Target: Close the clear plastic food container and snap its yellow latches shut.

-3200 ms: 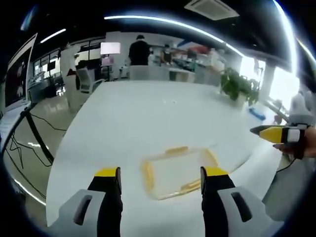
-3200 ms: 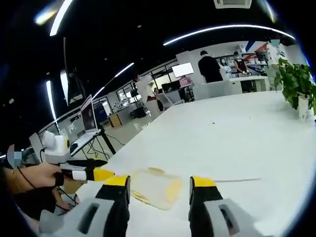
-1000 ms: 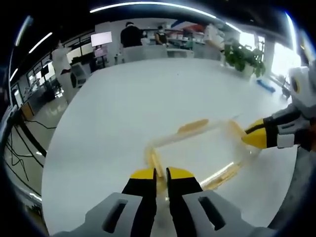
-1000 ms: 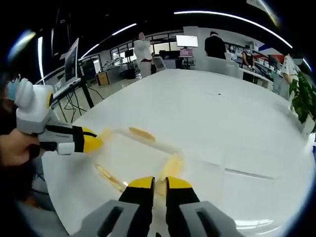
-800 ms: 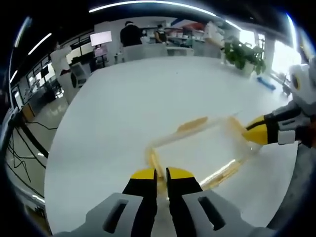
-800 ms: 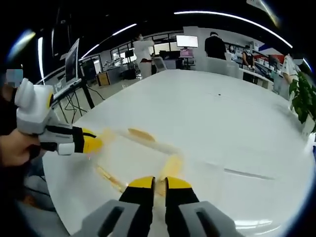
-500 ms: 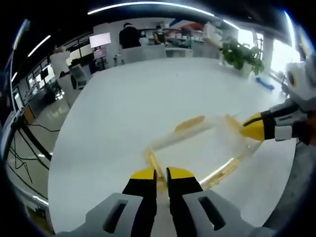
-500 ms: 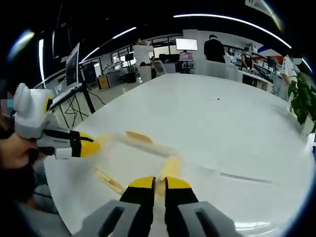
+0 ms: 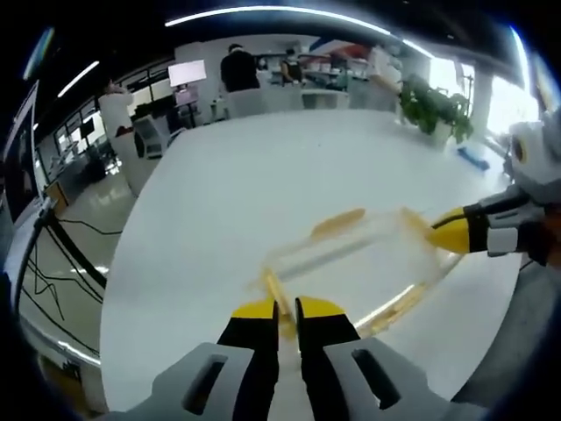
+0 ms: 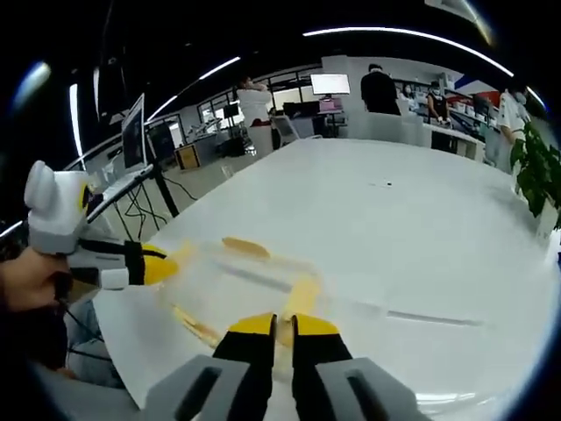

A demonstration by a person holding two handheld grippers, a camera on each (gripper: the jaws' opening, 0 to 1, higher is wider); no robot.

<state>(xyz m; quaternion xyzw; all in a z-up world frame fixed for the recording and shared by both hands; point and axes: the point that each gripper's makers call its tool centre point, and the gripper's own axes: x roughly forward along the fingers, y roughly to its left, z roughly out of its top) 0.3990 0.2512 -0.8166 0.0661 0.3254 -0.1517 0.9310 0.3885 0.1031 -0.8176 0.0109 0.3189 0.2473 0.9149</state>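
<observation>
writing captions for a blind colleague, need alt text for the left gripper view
The left gripper, jaws nearly together, meets the near yellow latch of a clear plastic container on a white table. The right gripper touches its far end. An office lies behind.

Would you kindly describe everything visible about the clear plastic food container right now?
The clear plastic food container is a shallow, rectangular, see-through box with yellow latches along its sides, lying on the white table near its edge. It looks blurred, so whether the latches are snapped is unclear. The left tongs, jaws together, meet one short end; the right tongs, also together, meet the opposite end.
</observation>
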